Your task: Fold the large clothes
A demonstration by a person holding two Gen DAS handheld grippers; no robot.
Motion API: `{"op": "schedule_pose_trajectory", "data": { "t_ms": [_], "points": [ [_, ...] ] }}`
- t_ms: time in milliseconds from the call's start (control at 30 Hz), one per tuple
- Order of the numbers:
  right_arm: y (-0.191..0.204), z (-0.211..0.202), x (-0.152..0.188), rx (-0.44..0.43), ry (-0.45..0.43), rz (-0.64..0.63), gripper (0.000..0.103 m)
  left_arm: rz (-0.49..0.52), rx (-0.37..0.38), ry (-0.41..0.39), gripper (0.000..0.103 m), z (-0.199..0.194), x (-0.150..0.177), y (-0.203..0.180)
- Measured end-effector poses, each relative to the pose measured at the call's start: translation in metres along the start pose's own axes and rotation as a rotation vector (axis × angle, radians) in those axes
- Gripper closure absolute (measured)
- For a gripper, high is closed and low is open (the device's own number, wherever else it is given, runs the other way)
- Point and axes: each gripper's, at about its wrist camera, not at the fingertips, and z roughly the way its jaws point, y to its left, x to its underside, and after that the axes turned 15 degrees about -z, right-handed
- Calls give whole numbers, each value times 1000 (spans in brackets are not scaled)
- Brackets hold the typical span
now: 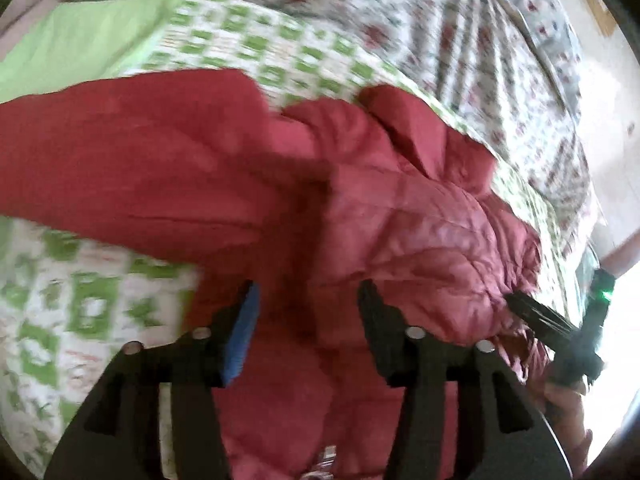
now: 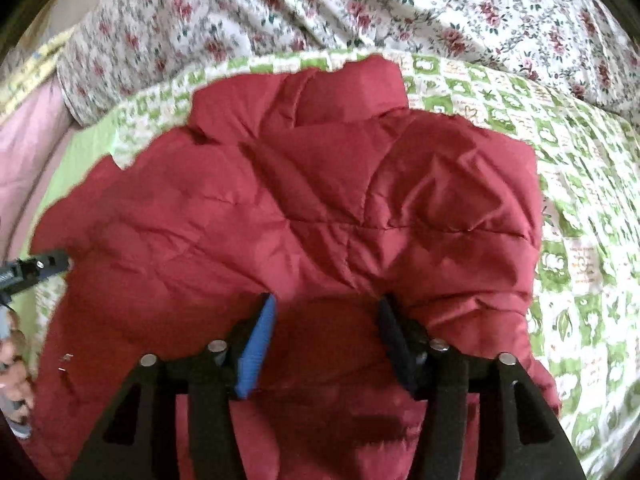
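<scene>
A dark red quilted jacket [image 1: 400,220] lies crumpled on a bed. In the left wrist view a sleeve stretches off to the left. My left gripper [image 1: 308,292] hovers over the jacket's near edge, jaws apart, with only fabric below the gap: open. In the right wrist view the jacket [image 2: 320,180] fills the middle, its collar end at the far side. My right gripper [image 2: 326,302] stands open over the near hem, its right finger against a puffed fold. Each gripper shows in the other's view: the right gripper [image 1: 532,312] at the jacket's right edge, the left gripper [image 2: 40,266] at its left edge.
The jacket rests on a green-and-white patterned quilt [image 2: 580,200]. A white sheet with red flowers [image 2: 360,0] lies bunched behind it. A pale floor [image 1: 616,100] shows past the bed's right side. A pink surface [image 2: 24,140] lies at far left. A person's hand [image 1: 568,408] holds the right gripper.
</scene>
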Motion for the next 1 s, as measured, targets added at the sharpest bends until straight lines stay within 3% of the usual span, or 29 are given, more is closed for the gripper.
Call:
{"op": "schedule_pose_trajectory", "data": {
  "t_ms": [33,267,367,500,800,1000],
  "points": [
    [1,-6,1,-20,-9,12,36,-19,-3,-12,52,-4,-2,8],
    [17,-41,7,-66,-53,-15,36,-177,-38,-68,52,-24,-16,71],
    [25,-53,14,-97,-67,-15,36,-261,-90,-128,38,-32,-24,103],
    [32,-63,21,-118,-78,-23,36,-361,-110,-160,37,-35,-38,144],
    [47,-82,30,-138,-91,-54,36,-497,-161,-197,37,-41,-63,206],
    [55,-90,37,-133,-90,-72,36,-547,-164,-213,37,-33,-86,227]
  ]
}}
